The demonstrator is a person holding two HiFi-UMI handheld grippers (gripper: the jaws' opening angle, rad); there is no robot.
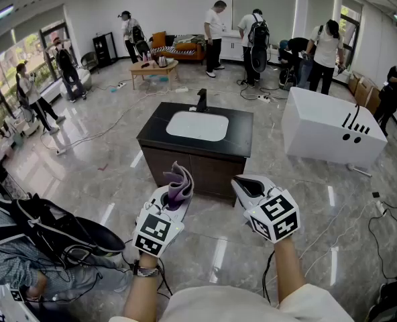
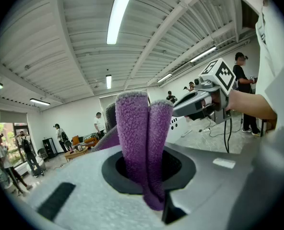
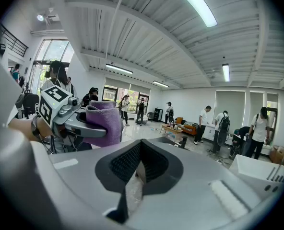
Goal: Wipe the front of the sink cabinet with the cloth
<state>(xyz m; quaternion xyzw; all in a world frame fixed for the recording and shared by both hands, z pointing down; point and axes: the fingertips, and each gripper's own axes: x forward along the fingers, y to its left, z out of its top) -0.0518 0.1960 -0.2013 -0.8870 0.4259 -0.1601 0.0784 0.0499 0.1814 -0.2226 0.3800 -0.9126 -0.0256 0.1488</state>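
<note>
Cloth (image 1: 180,182), one — pinched in left gripper (image 1: 174,198); right gripper (image 1: 245,185) closed; one sink cabinet (image 1: 197,168).

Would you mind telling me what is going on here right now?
A person stands before the sink cabinet with a gripper in each hand. The left gripper is shut on a purple cloth. The right gripper holds nothing, its fingers together. Both point up into the room rather than at the cabinet front, so wiping has not begun.
</note>
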